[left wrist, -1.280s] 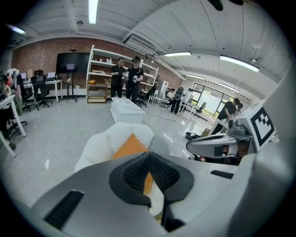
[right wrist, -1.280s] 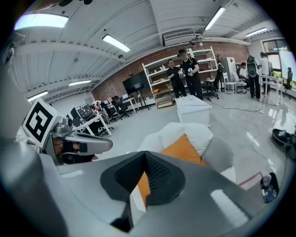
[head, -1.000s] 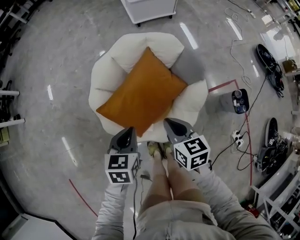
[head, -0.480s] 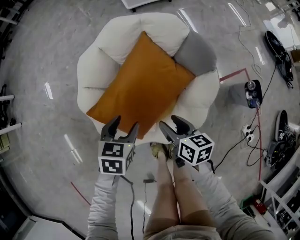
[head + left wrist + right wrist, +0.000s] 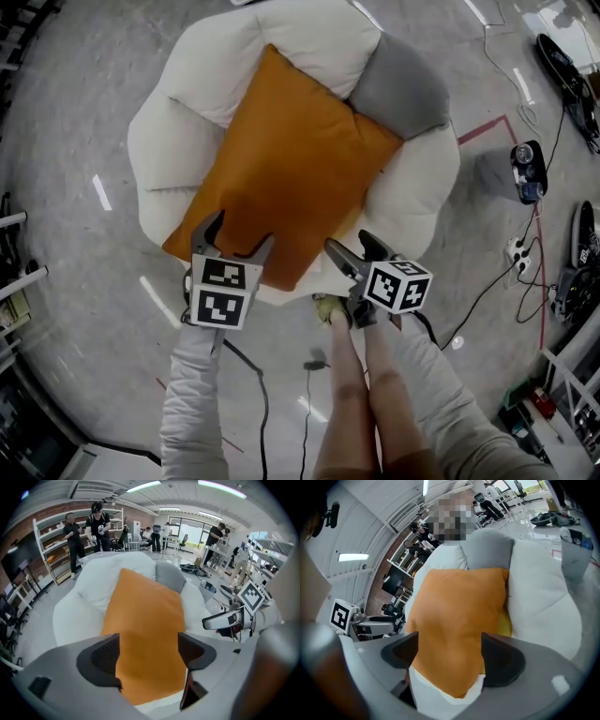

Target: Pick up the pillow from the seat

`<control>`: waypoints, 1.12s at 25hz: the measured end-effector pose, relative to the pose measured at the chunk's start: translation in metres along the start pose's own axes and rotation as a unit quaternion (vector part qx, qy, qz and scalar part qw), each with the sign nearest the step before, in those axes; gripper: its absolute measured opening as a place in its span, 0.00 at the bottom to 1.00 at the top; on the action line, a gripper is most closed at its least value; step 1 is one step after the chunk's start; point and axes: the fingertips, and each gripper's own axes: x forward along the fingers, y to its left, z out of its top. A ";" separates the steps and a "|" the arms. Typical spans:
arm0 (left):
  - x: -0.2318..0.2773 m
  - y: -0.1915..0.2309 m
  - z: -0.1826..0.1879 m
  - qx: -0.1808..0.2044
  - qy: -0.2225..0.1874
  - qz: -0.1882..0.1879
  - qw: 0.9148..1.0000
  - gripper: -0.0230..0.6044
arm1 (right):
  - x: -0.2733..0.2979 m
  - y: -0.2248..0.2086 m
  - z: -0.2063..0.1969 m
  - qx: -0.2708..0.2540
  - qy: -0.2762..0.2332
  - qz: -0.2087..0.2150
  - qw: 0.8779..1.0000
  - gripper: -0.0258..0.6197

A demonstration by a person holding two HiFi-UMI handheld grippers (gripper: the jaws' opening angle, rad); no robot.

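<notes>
**A:** Head view: is anything getting lifted?
**B:** No. The orange pillow (image 5: 286, 169) is lying on the white seat (image 5: 169, 141), on a glossy floor (image 5: 75, 103).
**A:** Left gripper view?
**B:** The left hand-held gripper (image 5: 147, 653) has just been opening; it's standing spread, with the pillow between its jaws, unpinched. Shelves (image 5: 49, 550) are lining the room.
**A:** Right gripper view?
**B:** The right hand-held gripper (image 5: 450, 660) is doing the same. Grasping and lifting are remaining.

Open lab or workshop hall: metal shelving (image 5: 49, 550) and standing people (image 5: 84, 531) well beyond the left tool (image 5: 147, 651), strip lights (image 5: 145, 485) overhead, loose cables (image 5: 487, 281) and power strip (image 5: 515, 251) on polished floor (image 5: 66, 187) right of the right tool (image 5: 350, 242).
</notes>
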 end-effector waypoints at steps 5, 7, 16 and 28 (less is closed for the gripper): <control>0.031 0.033 0.006 0.029 0.011 0.023 0.999 0.69 | 0.035 -0.023 -0.022 0.028 0.028 0.003 0.999 0.71; 0.041 0.047 0.014 0.043 0.008 0.034 0.998 0.71 | 0.048 -0.032 -0.026 0.030 0.037 0.000 0.999 0.74; 0.105 0.080 0.015 0.072 0.081 -0.027 0.994 0.95 | 0.100 -0.063 -0.034 0.073 0.041 0.013 0.996 0.92; 0.154 0.078 -0.002 0.018 0.136 -0.132 0.982 0.98 | 0.146 -0.090 -0.050 0.097 0.080 0.044 0.991 0.93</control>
